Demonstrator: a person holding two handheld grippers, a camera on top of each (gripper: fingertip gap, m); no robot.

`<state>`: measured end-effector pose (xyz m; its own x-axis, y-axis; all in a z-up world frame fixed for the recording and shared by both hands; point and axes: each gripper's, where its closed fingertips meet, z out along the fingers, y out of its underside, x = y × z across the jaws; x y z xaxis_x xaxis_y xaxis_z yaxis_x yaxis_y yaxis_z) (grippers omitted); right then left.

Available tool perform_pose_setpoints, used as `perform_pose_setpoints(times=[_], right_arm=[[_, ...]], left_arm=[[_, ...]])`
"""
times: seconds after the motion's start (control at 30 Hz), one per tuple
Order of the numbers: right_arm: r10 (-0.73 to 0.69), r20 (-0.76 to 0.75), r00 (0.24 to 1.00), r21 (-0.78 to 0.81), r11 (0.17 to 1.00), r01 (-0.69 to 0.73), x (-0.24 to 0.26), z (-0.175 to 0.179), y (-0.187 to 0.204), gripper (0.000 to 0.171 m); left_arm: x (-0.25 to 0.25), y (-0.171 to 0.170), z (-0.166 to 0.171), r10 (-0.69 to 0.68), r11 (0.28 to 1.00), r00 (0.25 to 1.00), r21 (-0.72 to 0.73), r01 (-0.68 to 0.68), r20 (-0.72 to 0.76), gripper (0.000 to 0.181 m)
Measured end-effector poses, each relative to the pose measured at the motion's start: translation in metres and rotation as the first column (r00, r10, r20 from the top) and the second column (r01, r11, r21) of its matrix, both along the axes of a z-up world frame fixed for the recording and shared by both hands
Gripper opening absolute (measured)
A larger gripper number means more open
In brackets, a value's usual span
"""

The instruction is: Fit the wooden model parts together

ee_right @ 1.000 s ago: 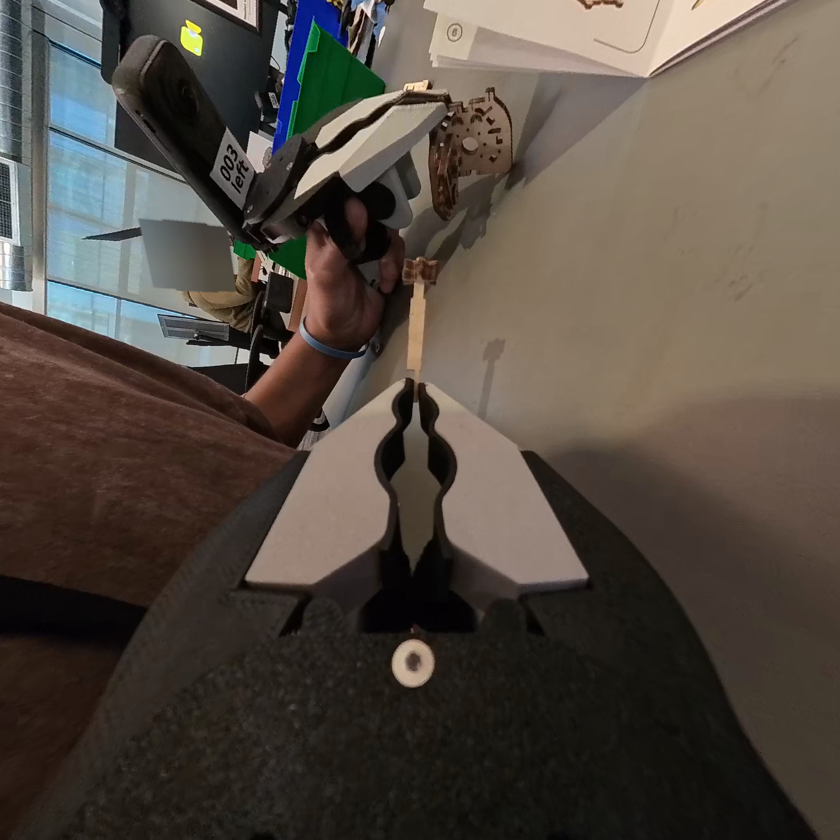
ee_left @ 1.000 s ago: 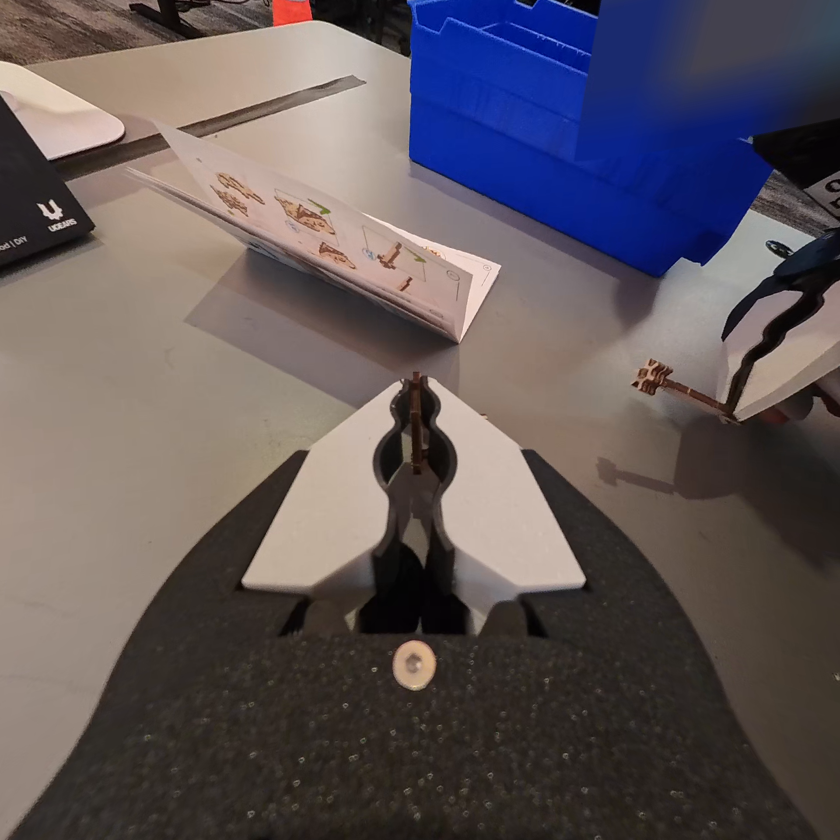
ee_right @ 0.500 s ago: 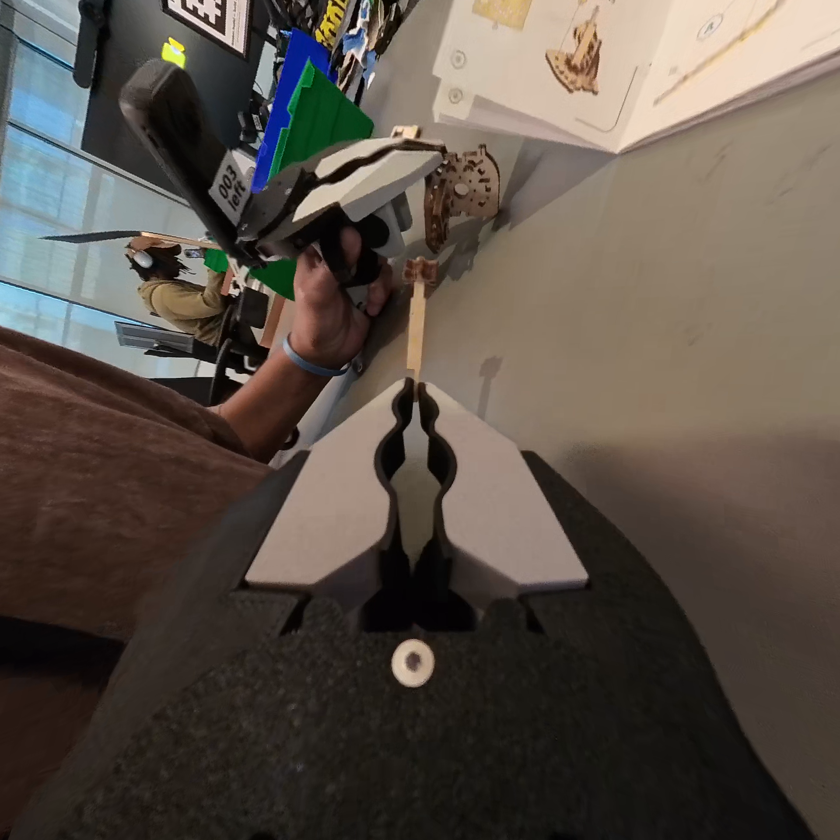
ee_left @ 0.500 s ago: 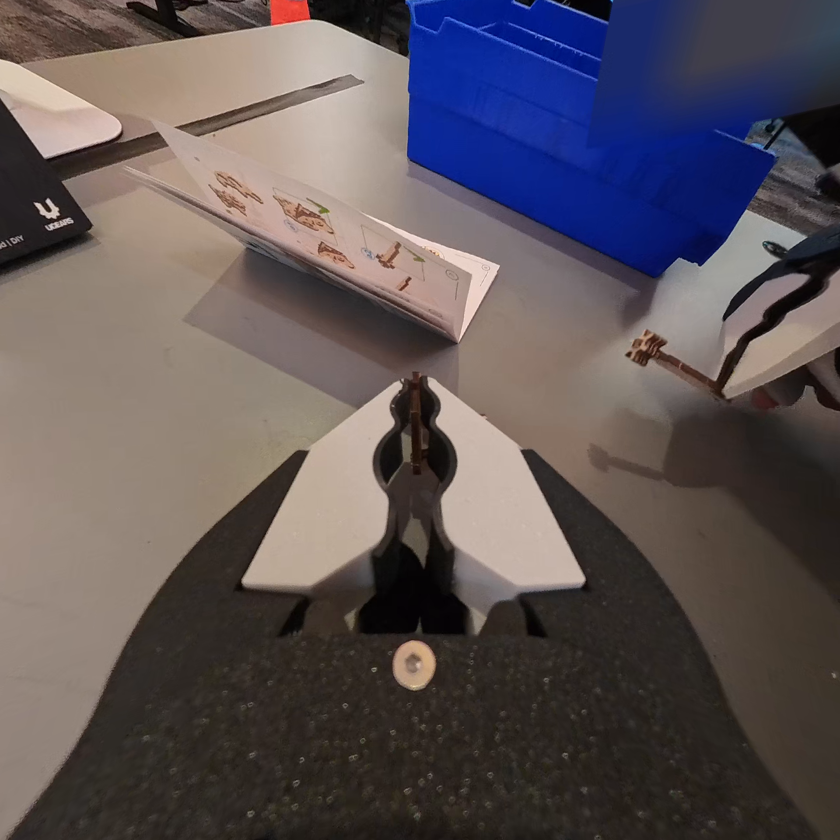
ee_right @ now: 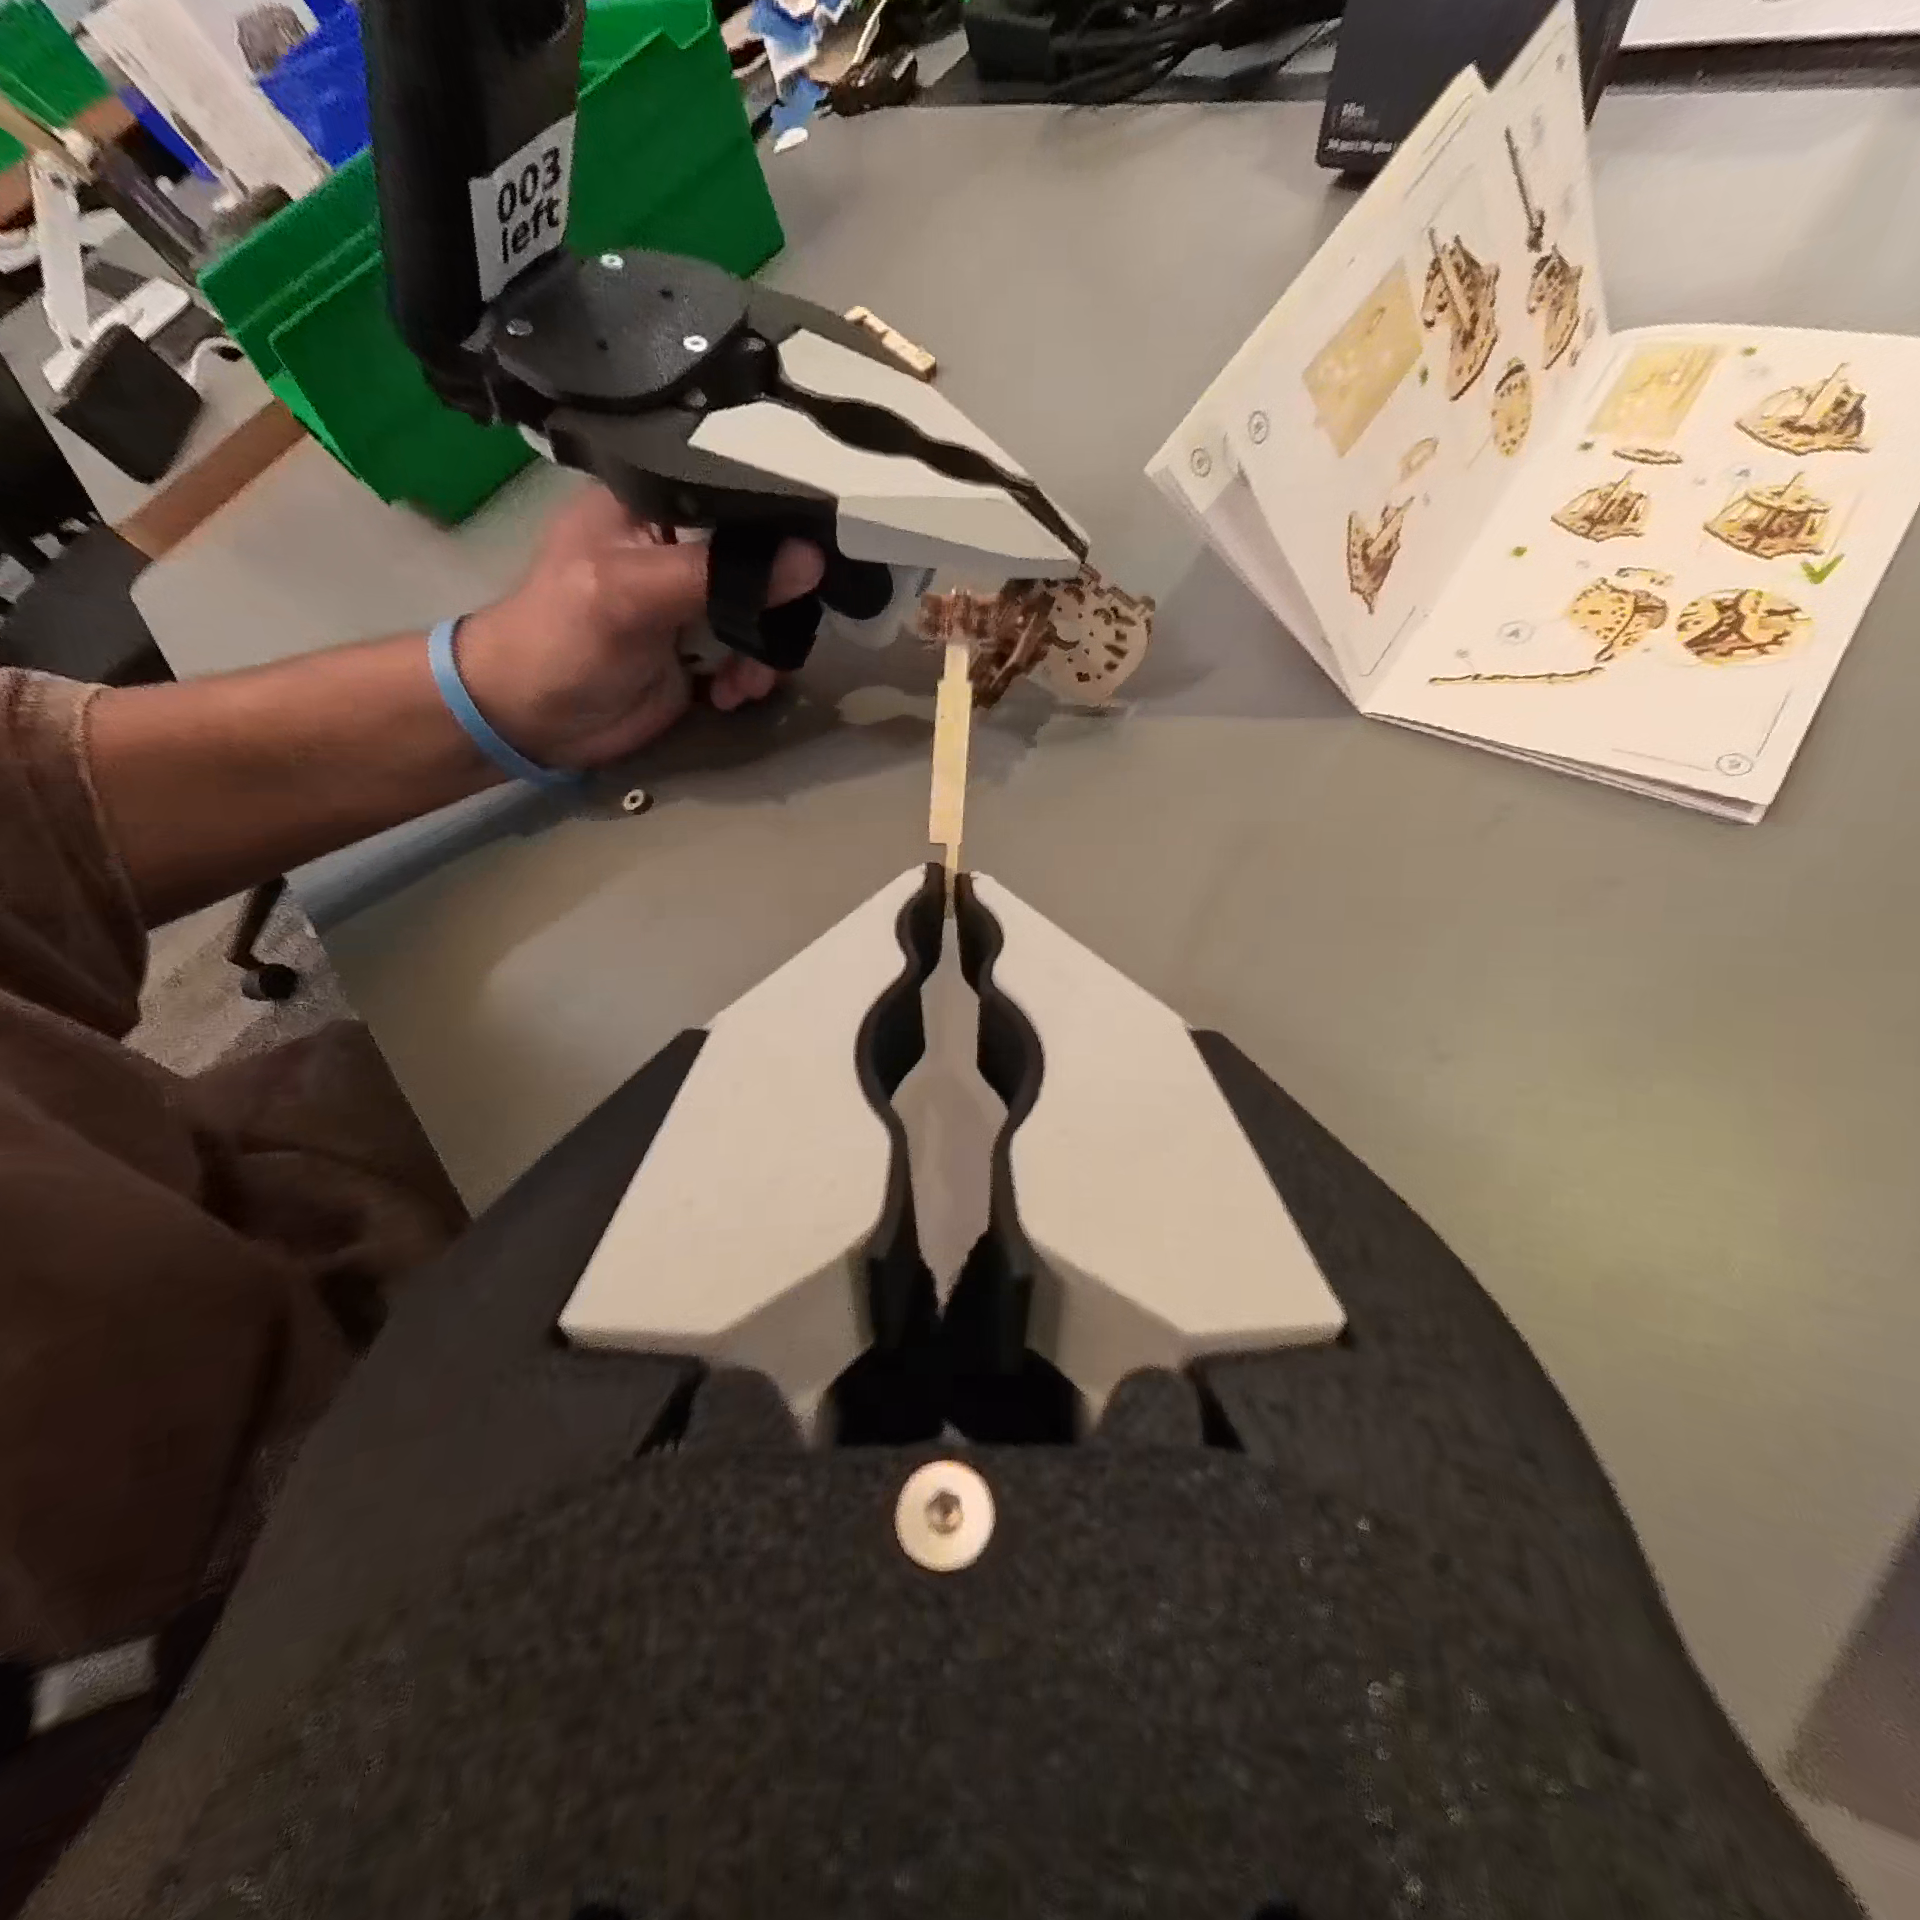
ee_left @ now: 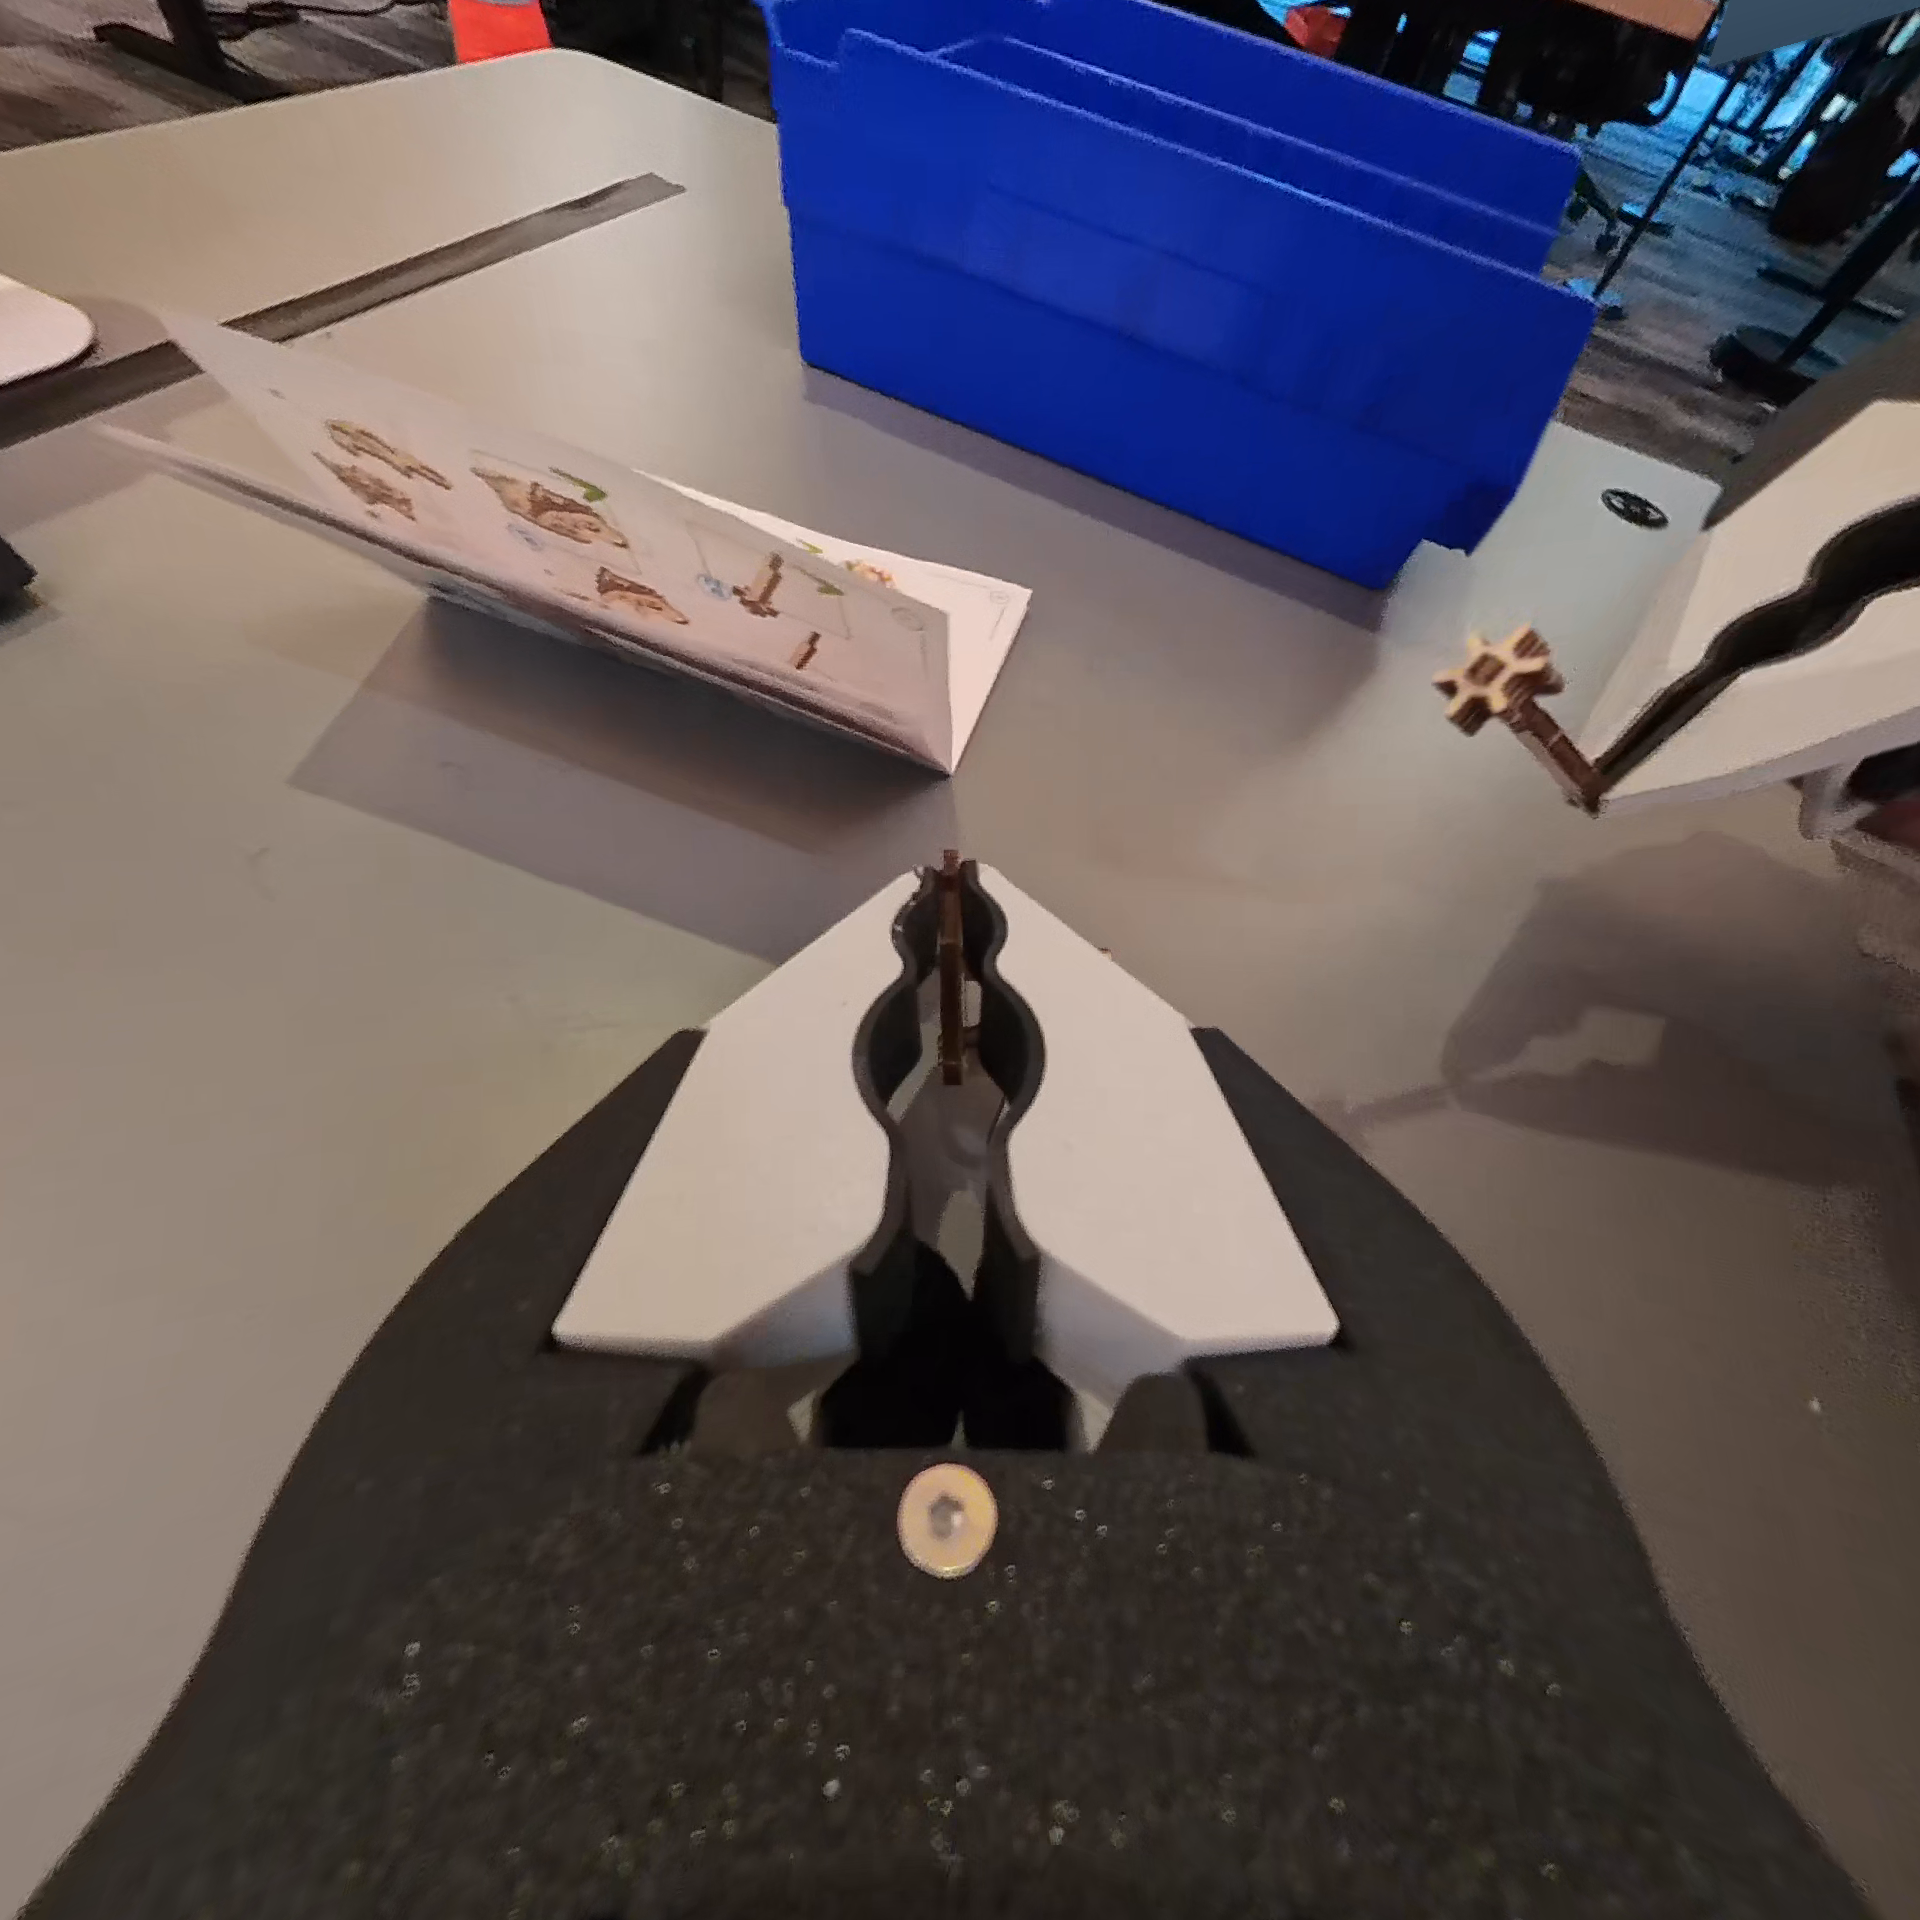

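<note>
Here two grippers (both closed): left gripper (ee_left: 948, 883) pinches one wooden disc (ee_right: 1081, 639), right gripper (ee_right: 943, 883) one stick (ee_right: 951, 764).

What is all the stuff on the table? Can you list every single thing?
Wooden model plate: one, pale brown, held at the left gripper's tip.
Wooden stick with a toothed end: one, pale, held in the right gripper.
Instruction booklet: one, white, open on the table.
Blue bin: one, behind the booklet.
Green bin: one, far side.
Table: one, grey.
Left gripper: grey fingers, shut.
Right gripper: grey fingers, shut.
Hand: one, blue wristband, holding the left gripper.
</note>
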<state>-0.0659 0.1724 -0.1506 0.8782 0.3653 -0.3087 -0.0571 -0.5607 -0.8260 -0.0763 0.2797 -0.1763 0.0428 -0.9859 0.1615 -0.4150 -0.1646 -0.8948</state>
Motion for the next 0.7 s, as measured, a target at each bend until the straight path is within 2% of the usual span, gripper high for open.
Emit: perform_pose_setpoints(times=[0.23,0.4,0.7], right_arm=[[0.042,0.151,0.988,0.051,0.997,-0.050,-0.006,0.003,-0.004,0.001],[0.071,0.230,0.971,0.004,0.997,-0.074,-0.008,-0.009,-0.007,0.001],[0.009,0.163,0.987,-0.003,1.000,-0.009,0.005,-0.005,-0.004,0.001]], left_arm=[[-0.003,0.002,0.008,0.003,1.000,0.999,-0.030,-0.002,0.053,0.000],[-0.006,0.006,0.015,0.025,0.998,0.995,-0.051,-0.020,0.098,0.001],[-0.006,0.009,0.016,0.041,0.998,0.994,-0.053,-0.036,0.105,0.001]])
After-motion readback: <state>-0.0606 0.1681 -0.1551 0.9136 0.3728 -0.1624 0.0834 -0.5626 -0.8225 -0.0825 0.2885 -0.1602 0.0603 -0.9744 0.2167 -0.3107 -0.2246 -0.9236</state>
